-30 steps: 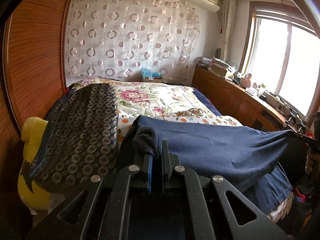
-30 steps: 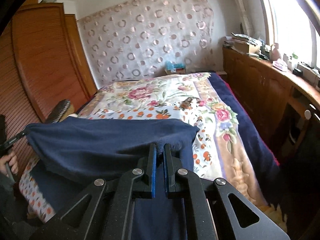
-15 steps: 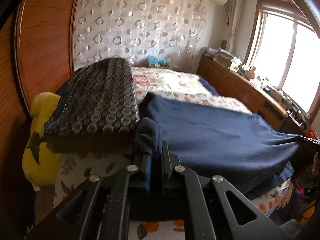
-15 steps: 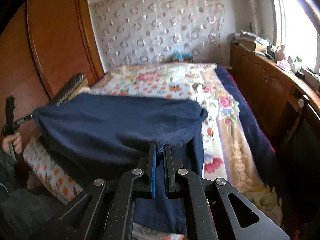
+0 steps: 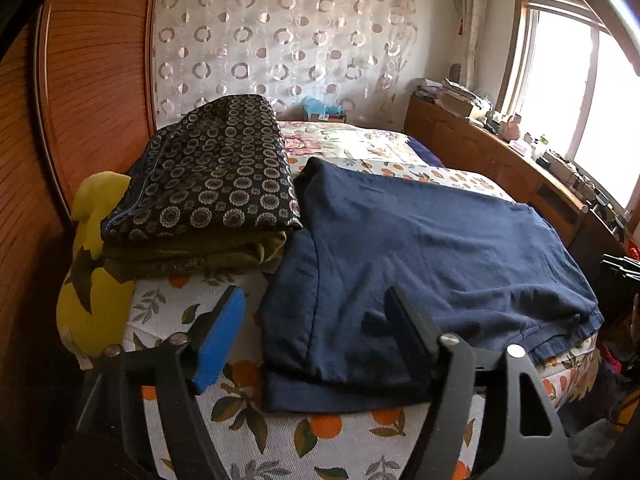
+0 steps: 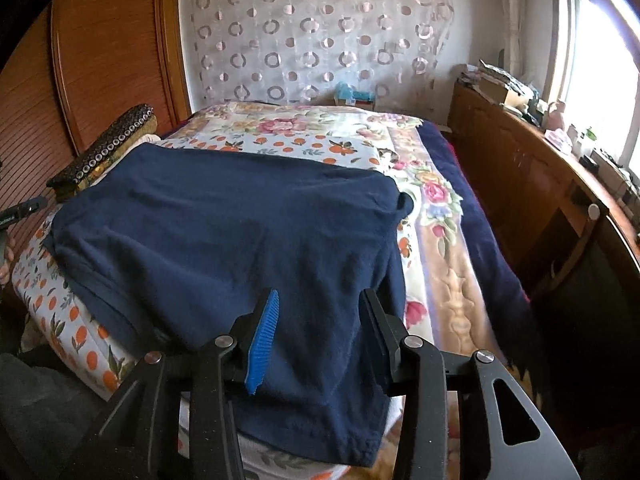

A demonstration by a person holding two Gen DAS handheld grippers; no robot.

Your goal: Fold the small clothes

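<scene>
A: Status of navy garment?

B: Laid flat near the foot of the floral bedspread, one fold made, upper layer over lower. Just beside the folded patterned stack, apart from it or barely touching; cannot tell.

A: Left gripper?

B: Jaws just opened, wide apart. Left corner of the garment between them, no pad pressing. Nothing held.

A: Right gripper?

B: Jaws just opened, partly apart. Cloth edge lying between them, draped over the bed edge; released, by the look of it.

A: Procedure for finishing the release?

B: Probably best: withdraw both grippers straight back along the fingers, no lift, to avoid snagging the cloth. Check top edge against bottom edge; near left corner shows lower layer protruding. Smooth wrinkles near the right side before the next fold. Re-grip both corners at equal depth.
</scene>
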